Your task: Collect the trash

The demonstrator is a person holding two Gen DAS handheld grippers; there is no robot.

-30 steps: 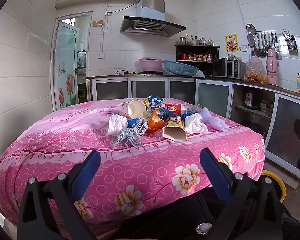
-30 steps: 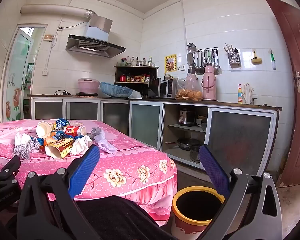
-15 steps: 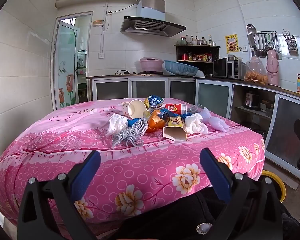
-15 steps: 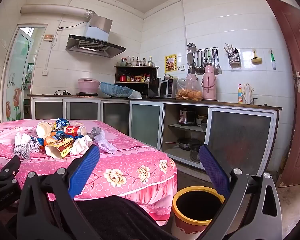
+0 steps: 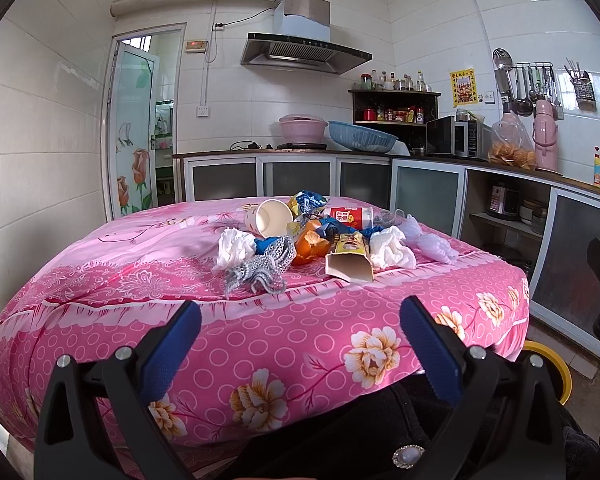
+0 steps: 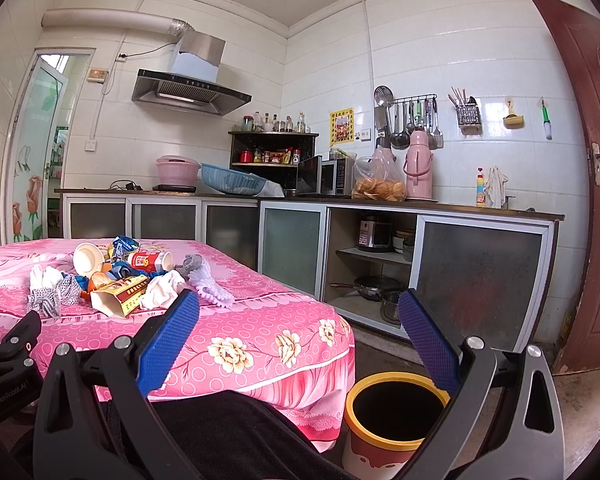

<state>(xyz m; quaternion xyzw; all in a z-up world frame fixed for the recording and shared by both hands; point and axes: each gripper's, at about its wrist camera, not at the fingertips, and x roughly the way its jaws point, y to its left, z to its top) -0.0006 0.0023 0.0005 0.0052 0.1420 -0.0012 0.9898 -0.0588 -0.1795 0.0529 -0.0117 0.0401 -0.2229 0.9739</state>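
Nearest to the camera, the left tool (image 5: pixel 300 340) is spread wide with nothing between its blue pads, low in front of the pink flowered cloth of the tabletop (image 5: pixel 260 332). The right tool (image 6: pixel 298 330) is also wide apart and empty; the left tool body at the edge of the right wrist view carries the word "GenRobot.AI". Below the right tool, on the floor beside the tabletop, stands the bin (image 6: pixel 396 416) with a yellow rim.

Further away, in the middle of the tabletop, lies the trash pile (image 5: pixel 324 236). At its front is an open carton (image 5: pixel 350 258) with yellow print, whose writing is too small to read. Beside it are crumpled white tissues (image 5: pixel 390 248) and a silver mesh scrap (image 5: pixel 260 268). Behind them lie a paper cup (image 5: pixel 270 218) on its side and a red and white can (image 5: pixel 350 216) whose characters I cannot read.

On the far wall hangs a yellow poster (image 5: pixel 463 87), also not readable.
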